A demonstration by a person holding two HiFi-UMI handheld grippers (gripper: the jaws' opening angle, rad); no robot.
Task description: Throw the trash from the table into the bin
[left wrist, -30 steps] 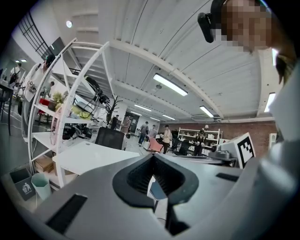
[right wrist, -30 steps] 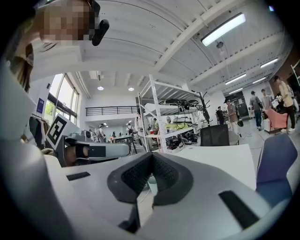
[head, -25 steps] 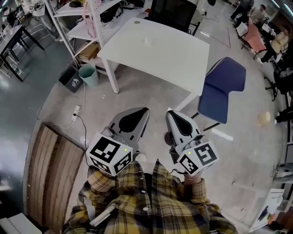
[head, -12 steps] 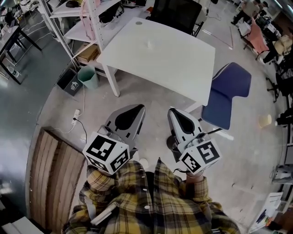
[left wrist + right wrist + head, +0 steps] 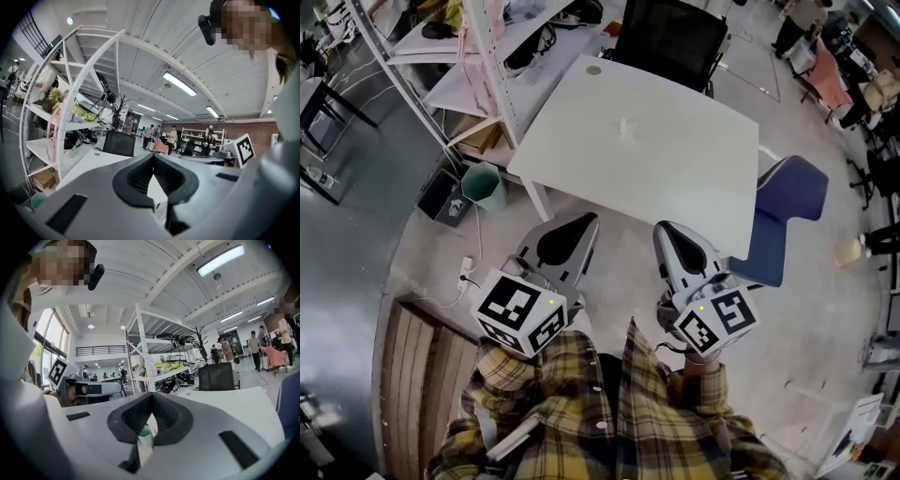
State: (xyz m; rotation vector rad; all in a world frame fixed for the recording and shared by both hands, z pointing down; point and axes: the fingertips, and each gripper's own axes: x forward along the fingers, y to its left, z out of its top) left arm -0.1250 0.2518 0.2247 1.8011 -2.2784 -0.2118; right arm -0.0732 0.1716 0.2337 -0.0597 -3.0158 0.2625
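Bin: pale teal tapered plastic bin [image 5: 485, 184], round-mouthed, on the concrete floor near the table's left leg, just beside a dark boxy container [image 5: 441, 194].
Left gripper [image 5: 592, 217]: grey moulded shell, ribbed black pads; jaws closed tip to tip, nothing between them.
Table: smooth white rectangular table [image 5: 694, 187] with rounded corners.
Trash: small white crumpled scrap [image 5: 625, 123] on the tabletop, well apart from both grippers.
Right gripper [image 5: 664, 228]: same build, jaws fully together, empty.
Chair: blue padded chair [image 5: 792, 202] at the table's right.
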